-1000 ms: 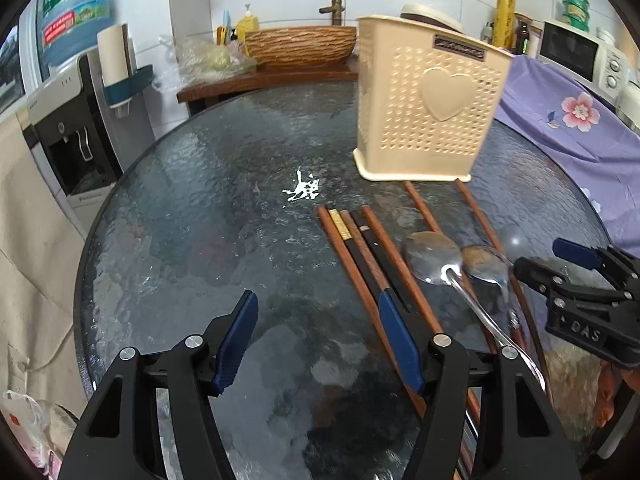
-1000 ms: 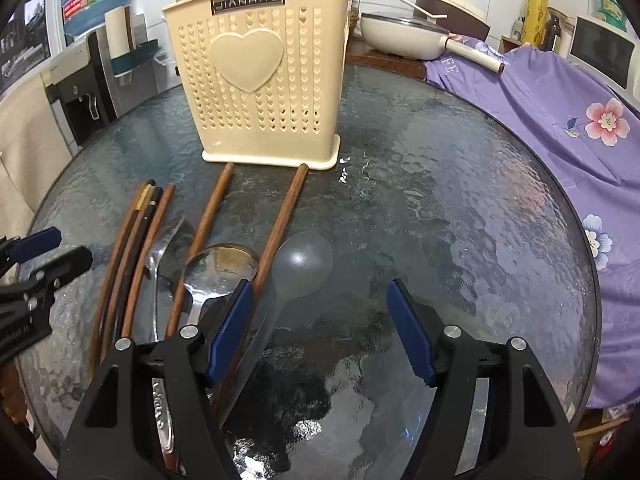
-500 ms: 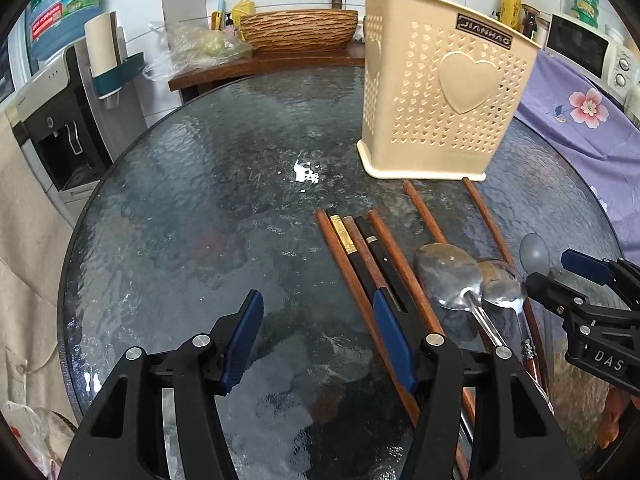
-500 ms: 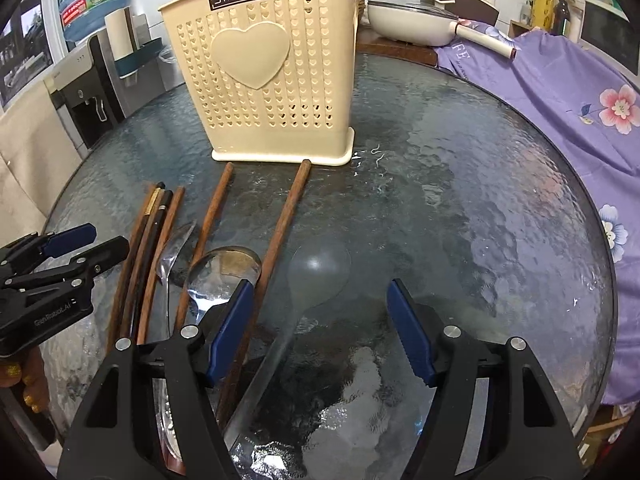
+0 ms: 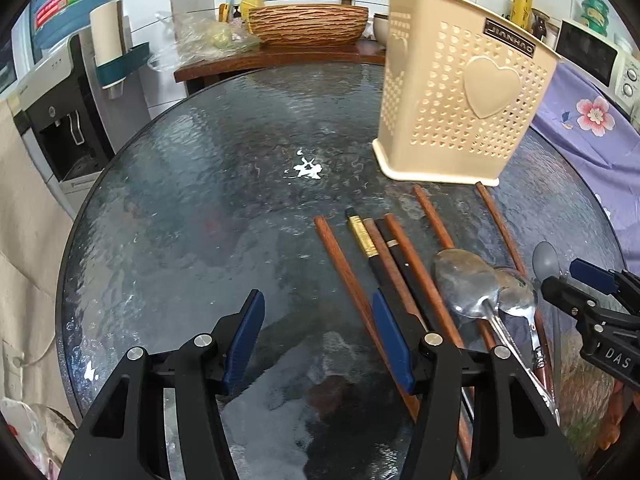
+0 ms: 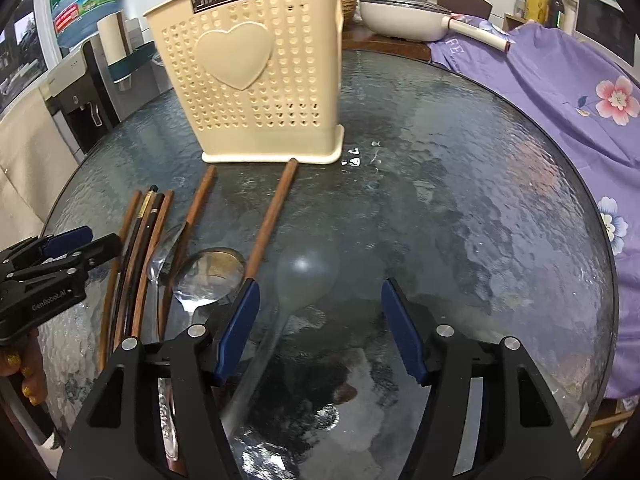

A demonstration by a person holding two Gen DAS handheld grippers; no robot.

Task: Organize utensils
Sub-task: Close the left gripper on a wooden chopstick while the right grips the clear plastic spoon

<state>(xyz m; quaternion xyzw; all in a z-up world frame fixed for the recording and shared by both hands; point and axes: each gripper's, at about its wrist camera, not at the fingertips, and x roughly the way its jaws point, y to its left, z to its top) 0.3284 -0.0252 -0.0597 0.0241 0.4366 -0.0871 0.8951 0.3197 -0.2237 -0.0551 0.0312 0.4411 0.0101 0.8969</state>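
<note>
A cream perforated utensil holder [image 5: 460, 92] [image 6: 256, 72] stands upright on the round glass table [image 5: 200, 200]. In front of it lie several wooden and black chopsticks [image 5: 384, 264] [image 6: 140, 248], two metal spoons [image 5: 464, 284] [image 6: 208, 276] and a translucent spoon [image 6: 308, 272]. My left gripper [image 5: 318, 336] is open over bare glass, its right finger just above the leftmost chopsticks. My right gripper [image 6: 320, 320] hangs low over the translucent spoon with its jaws closing. The spoon's handle runs between the fingers near the left pad, and neither pad presses on it.
A water dispenser [image 5: 60, 112] stands beyond the table's left edge. Behind the table sits a wooden counter with a wicker bowl [image 5: 308, 24] and a pan [image 6: 404, 12]. Purple floral cloth [image 6: 560, 80] borders the right side. A hand [image 6: 24, 364] holds the left gripper.
The left gripper has edged in toward the chopsticks and shows further inside the right wrist view. Both pairs of jaws have narrowed slightly. The utensils lie as before.
</note>
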